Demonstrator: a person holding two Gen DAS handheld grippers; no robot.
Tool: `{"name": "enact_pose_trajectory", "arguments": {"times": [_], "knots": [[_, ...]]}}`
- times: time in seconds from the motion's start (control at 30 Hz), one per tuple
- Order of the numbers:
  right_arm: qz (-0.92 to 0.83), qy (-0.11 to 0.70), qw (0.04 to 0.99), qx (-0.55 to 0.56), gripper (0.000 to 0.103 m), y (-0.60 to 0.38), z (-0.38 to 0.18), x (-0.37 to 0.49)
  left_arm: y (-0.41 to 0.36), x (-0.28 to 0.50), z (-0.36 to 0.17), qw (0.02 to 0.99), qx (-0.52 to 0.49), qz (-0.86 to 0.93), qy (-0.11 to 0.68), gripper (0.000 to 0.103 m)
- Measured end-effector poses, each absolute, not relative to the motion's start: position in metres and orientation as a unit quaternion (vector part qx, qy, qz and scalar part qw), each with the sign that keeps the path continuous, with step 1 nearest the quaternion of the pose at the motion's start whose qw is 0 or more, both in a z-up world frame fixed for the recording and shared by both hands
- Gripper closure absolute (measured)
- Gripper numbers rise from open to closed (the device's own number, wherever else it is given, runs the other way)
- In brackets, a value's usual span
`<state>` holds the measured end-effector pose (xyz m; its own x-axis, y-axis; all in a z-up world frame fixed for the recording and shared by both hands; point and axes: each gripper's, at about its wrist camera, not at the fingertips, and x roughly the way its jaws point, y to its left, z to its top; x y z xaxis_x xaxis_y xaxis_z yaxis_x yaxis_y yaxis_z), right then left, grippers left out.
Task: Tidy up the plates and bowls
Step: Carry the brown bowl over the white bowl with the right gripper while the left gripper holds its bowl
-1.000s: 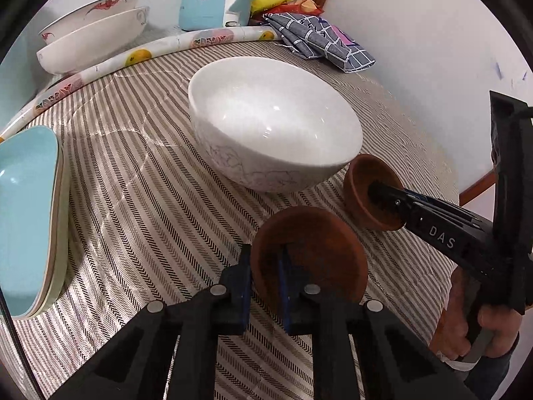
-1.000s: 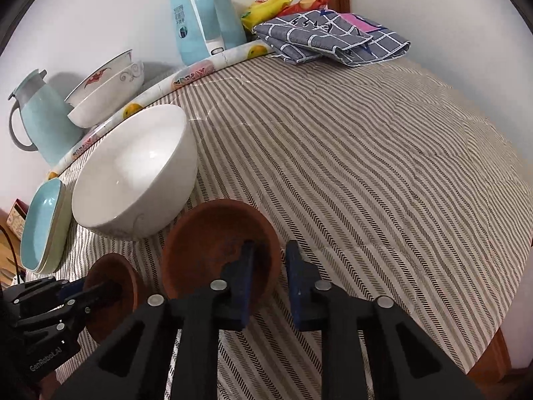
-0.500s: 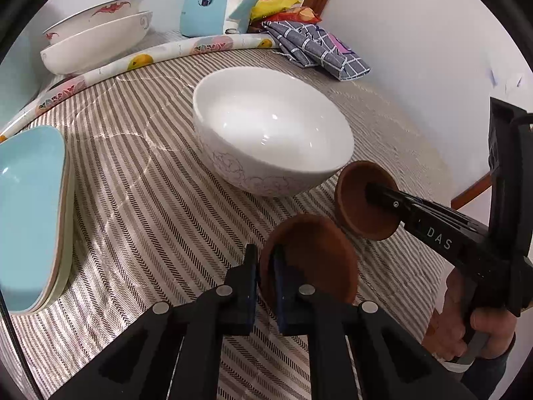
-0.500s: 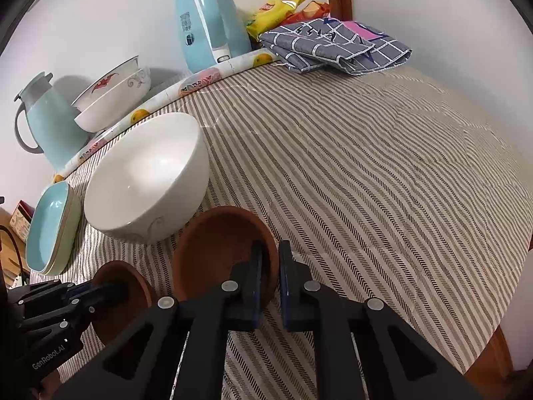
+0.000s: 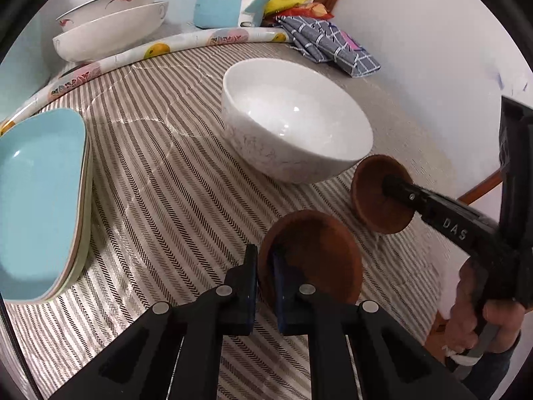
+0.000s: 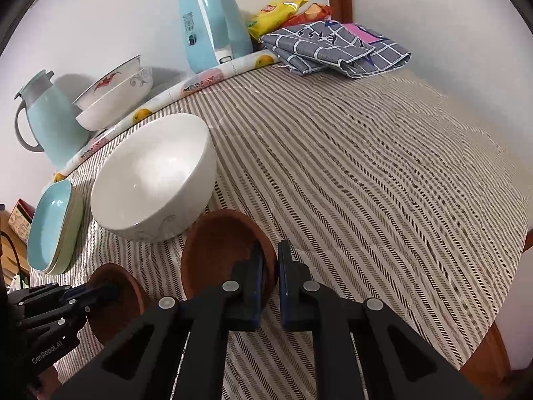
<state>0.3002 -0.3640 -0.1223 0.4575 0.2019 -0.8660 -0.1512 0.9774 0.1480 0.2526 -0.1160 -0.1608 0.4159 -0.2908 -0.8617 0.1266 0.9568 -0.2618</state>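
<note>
My left gripper (image 5: 265, 260) is shut on the rim of a small brown bowl (image 5: 316, 256), held tilted above the striped cloth. My right gripper (image 6: 271, 260) is shut on the rim of a second brown bowl (image 6: 223, 246), also lifted; it shows in the left wrist view (image 5: 376, 196) beside the first. A large white bowl (image 5: 293, 130) stands on the cloth just behind both brown bowls; in the right wrist view it (image 6: 153, 176) is at left. Stacked light blue dishes (image 5: 36, 200) lie at the left. Two stacked white bowls with red motifs (image 5: 110, 30) sit at the back.
A light blue kettle (image 6: 213, 23), a blue jug (image 6: 50, 120), snack packets (image 6: 279, 10) and a folded checked cloth (image 6: 336, 50) line the far wall. A rolled patterned mat (image 5: 186, 41) lies along the back. The table edge (image 6: 493, 343) runs at the right.
Both grippers closed fully on their brown bowls and lifted them. The two brown bowls now hang tilted, higher above the cloth and closer to the white bowl.
</note>
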Motion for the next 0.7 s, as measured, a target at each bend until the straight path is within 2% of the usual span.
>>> {"name": "enact_pose_trajectory", "arguments": {"times": [0.37,0.5,0.7], "knots": [[0.106,0.527,0.842,0.047,0.088,-0.374,-0.138,0.305,-0.118,0.257,-0.165,0.841,-0.090,-0.120,0.520,0.089],[0.112,0.518,0.846,0.067,0.093,-0.378,-0.136,0.304,-0.114,0.256,-0.163,0.842,-0.097,-0.128,0.516,0.092],[0.115,0.505,0.852,0.068,0.095,-0.375,-0.127,0.298,-0.109,0.250,-0.157,0.844,-0.103,-0.130,0.510,0.093]]}}
